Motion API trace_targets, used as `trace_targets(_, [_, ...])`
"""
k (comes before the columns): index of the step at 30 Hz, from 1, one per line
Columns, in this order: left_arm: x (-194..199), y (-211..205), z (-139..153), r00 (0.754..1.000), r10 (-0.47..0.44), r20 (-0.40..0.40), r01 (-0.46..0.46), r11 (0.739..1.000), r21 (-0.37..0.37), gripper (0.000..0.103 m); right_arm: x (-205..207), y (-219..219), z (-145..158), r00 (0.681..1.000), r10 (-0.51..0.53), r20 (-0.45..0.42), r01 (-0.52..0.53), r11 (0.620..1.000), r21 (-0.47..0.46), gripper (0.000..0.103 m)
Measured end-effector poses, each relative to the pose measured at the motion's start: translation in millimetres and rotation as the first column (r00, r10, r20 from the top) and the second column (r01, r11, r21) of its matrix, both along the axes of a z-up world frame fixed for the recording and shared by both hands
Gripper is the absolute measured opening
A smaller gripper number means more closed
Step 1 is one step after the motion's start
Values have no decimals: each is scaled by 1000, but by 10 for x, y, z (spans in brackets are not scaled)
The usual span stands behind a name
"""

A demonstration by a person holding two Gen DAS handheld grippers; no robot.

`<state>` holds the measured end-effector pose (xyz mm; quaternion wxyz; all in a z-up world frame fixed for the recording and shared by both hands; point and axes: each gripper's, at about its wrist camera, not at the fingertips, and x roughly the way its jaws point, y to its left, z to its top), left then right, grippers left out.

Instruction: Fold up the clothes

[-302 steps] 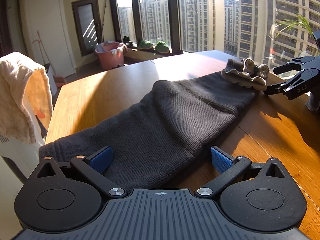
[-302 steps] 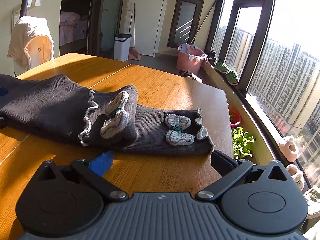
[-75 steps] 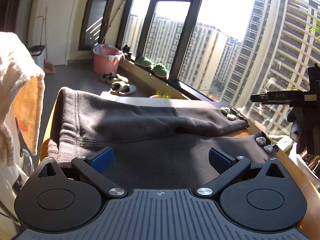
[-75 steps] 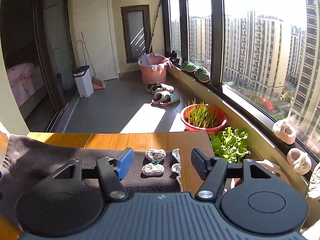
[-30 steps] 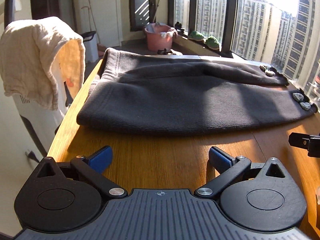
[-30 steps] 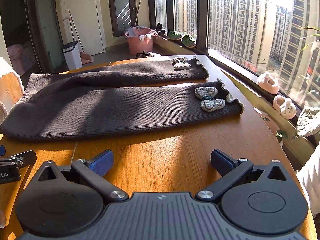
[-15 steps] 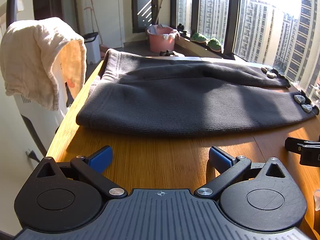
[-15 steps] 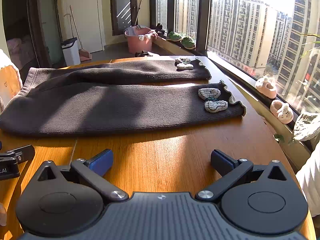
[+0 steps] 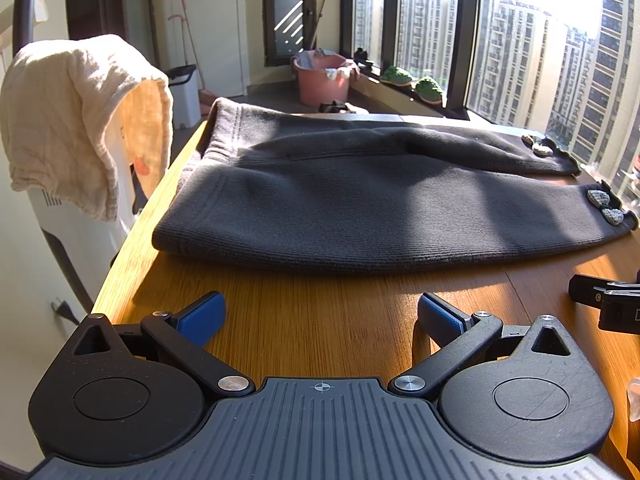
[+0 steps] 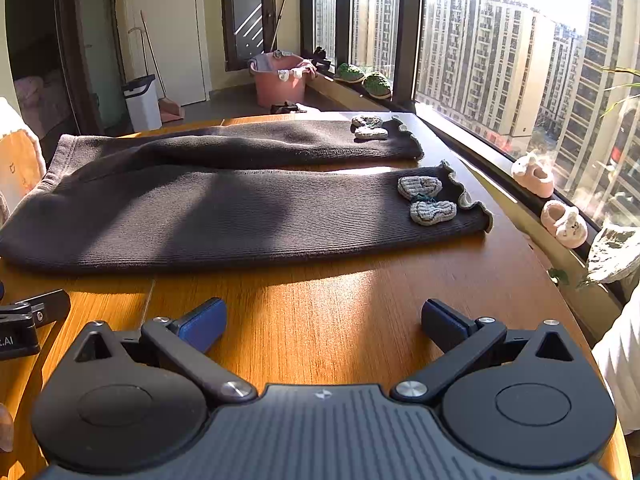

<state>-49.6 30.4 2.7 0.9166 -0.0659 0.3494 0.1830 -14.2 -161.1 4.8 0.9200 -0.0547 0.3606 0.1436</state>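
The dark knit trousers (image 10: 240, 204) lie flat across the wooden surface (image 10: 340, 304), waist to the left and both legs stretched to the right, ahead of both grippers and not touching them. The left gripper (image 9: 320, 316) and the right gripper (image 10: 324, 318) are both wide open and hold nothing. I think a grip on only the top layer can drag the near leg (image 9: 400, 220) crooked, because the knit is soft and thick.

Dark knit trousers (image 10: 240, 208) lie flat, legs apart – well ahead of both open jaws, untouched.
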Motion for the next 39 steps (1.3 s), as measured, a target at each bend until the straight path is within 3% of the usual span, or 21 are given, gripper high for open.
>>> trace_targets(26, [-8, -2, 3, 1000, -1, 1, 1, 1000, 0, 103, -3, 11, -12, 1000, 4, 0, -4, 1000, 1, 103])
trace_targets(33, [-7, 1, 2, 1000, -1, 1, 1, 1000, 0, 103, -15, 78, -6, 992, 124, 0, -124, 992, 0, 103])
trace_targets(39, [-7, 2, 1, 1000, -1, 1, 1, 1000, 0, 103, -6, 97, 1, 991, 136, 0, -136, 991, 2, 103])
